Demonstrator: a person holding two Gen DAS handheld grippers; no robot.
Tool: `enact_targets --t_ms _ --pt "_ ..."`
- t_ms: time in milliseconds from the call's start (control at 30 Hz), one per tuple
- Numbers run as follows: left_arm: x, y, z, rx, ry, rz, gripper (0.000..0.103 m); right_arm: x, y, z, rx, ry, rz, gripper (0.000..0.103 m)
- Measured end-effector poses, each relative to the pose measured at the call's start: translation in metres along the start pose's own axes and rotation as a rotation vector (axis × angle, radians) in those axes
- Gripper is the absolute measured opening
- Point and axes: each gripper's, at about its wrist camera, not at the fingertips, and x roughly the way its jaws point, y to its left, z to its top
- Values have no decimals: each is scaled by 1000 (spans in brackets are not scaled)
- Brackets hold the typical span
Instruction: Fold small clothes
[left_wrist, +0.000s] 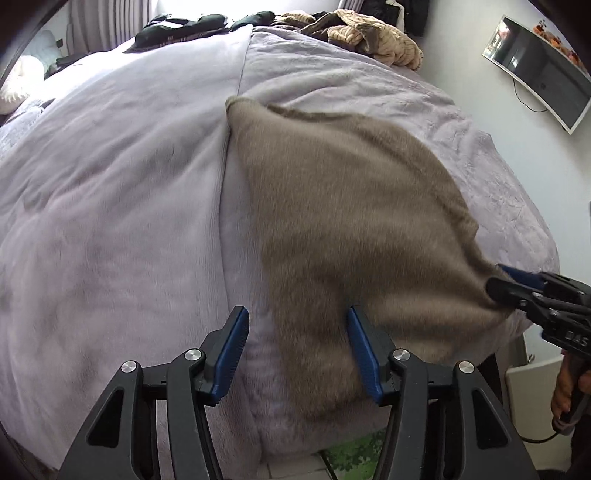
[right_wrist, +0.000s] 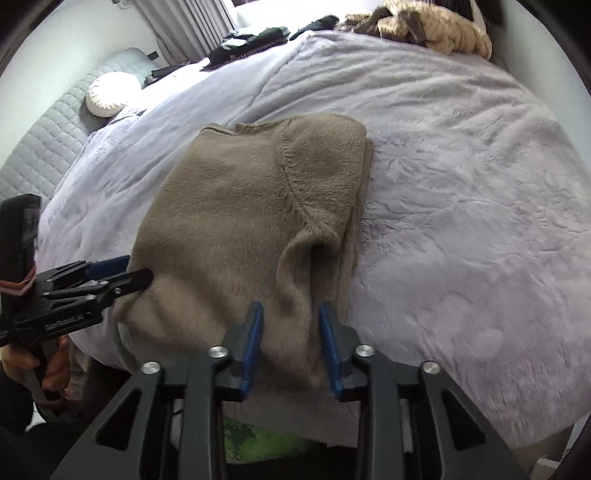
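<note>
A fuzzy taupe sweater (left_wrist: 347, 221) lies partly folded on the lilac bedspread (left_wrist: 110, 184) near the bed's front edge; it also shows in the right wrist view (right_wrist: 240, 221). My left gripper (left_wrist: 295, 317) is open, its jaws wide apart over the sweater's near left part; it also shows in the right wrist view (right_wrist: 136, 275) at the sweater's left edge. My right gripper (right_wrist: 291, 314) has its jaws partly apart around a raised fold of the sweater's near edge. In the left wrist view the right gripper (left_wrist: 498, 280) appears pressed into the sweater's right corner.
A heap of tan and brown clothes (left_wrist: 373, 33) lies at the far side of the bed, with dark clothes (left_wrist: 184, 29) beside it. A white round cushion (right_wrist: 110, 94) sits by the quilted headboard (right_wrist: 44, 140). A screen (left_wrist: 543, 66) hangs on the right wall.
</note>
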Motion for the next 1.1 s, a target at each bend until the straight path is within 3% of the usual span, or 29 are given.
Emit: enact_targets --t_ms 100,233,300,600,933,1100 --pt "0 2 -3 -25 -13 8 65 3 -16 -11 72 19 4 44" --pt "1 2 -7 -41 -21 2 65 17 -54 -28 319 19 143 43" --pt "0 2 -9 -44 -27 8 65 15 -60 -31 361 -2 164 41" --pt "0 2 -9 -50 -28 15 65 -4 -70 -34 426 -31 158 47" --pt "1 3 -8 -66 -24 15 65 -23 -70 -23 419 -45 28 58" --pt "2 3 -7 -61 -23 18 65 -29 -63 0 365 -81 67 58"
